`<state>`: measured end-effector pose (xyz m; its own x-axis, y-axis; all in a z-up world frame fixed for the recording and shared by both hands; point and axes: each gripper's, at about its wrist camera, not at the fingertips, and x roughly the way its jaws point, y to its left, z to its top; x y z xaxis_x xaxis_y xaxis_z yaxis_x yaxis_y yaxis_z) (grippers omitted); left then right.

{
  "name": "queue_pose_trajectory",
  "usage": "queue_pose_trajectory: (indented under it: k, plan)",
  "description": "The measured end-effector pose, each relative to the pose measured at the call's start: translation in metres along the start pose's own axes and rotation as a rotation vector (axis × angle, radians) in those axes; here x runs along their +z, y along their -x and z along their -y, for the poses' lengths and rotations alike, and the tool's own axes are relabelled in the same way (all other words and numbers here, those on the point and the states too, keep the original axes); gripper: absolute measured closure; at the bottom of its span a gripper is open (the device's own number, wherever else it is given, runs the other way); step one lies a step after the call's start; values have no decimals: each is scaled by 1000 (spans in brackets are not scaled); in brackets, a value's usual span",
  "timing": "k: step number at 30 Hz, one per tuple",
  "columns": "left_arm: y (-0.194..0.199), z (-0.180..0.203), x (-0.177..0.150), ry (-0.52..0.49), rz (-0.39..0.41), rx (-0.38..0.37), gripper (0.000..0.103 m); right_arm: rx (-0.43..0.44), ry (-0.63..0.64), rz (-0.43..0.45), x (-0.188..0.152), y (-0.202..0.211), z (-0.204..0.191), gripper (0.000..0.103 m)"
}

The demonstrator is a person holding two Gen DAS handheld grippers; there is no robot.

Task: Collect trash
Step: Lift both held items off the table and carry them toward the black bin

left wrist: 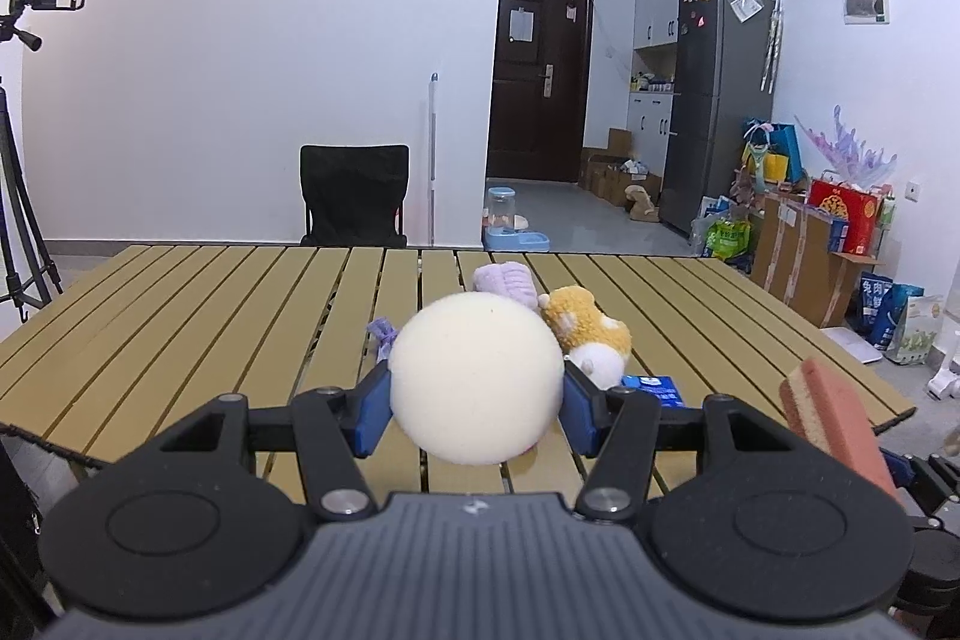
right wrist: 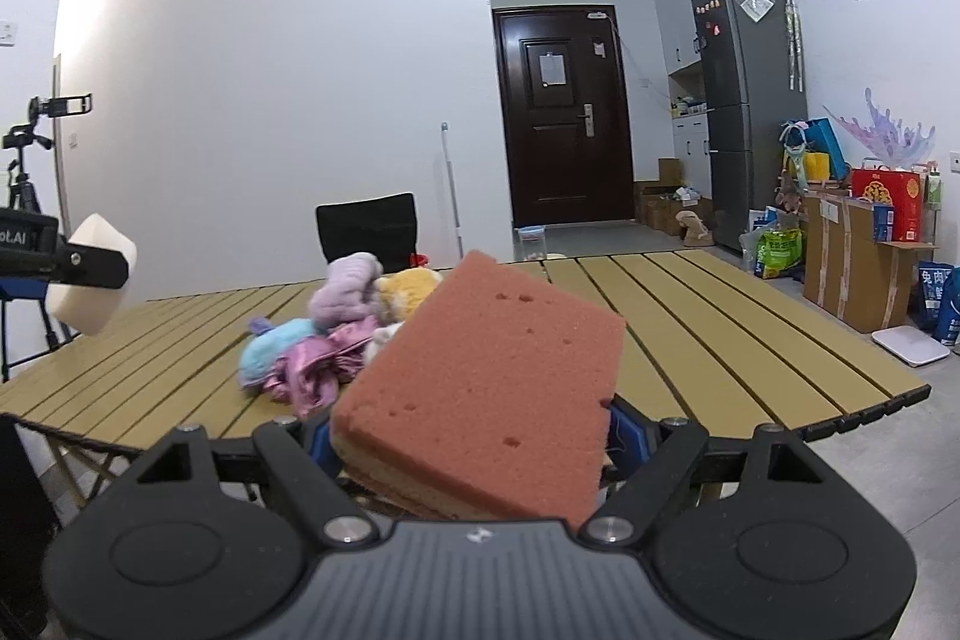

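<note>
Left gripper (left wrist: 477, 400): clamped on cream sponge (left wrist: 477, 379). Right gripper (right wrist: 474, 436): clamped on pink sponge (right wrist: 489, 388). Toys (right wrist: 336, 334): table (right wrist: 720, 328), 11 o'clock.

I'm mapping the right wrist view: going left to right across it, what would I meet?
Tripod → white sponge → blue plush → pink sponge → fridge → cardboard box

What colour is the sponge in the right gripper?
Pinkish-red top, tan layer beneath; sponge shows best in the right wrist view.
</note>
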<state>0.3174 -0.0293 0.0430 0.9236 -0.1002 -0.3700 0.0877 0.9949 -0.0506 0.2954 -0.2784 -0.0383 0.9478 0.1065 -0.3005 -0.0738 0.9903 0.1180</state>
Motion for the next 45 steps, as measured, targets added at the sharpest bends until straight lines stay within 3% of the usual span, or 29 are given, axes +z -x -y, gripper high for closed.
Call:
queue_pose_trajectory:
  k: [23, 33, 45]
  plan:
    - [112, -24, -43, 35, -20, 19, 45, 88, 48, -107, -40, 99, -45, 22]
    - [139, -27, -78, 44, -80, 43, 45, 122, 65, -184, -70, 127, -54, 22]
    - [140, -28, -131, 52, -217, 71, 45, 154, 72, -312, -110, 135, -62, 22]
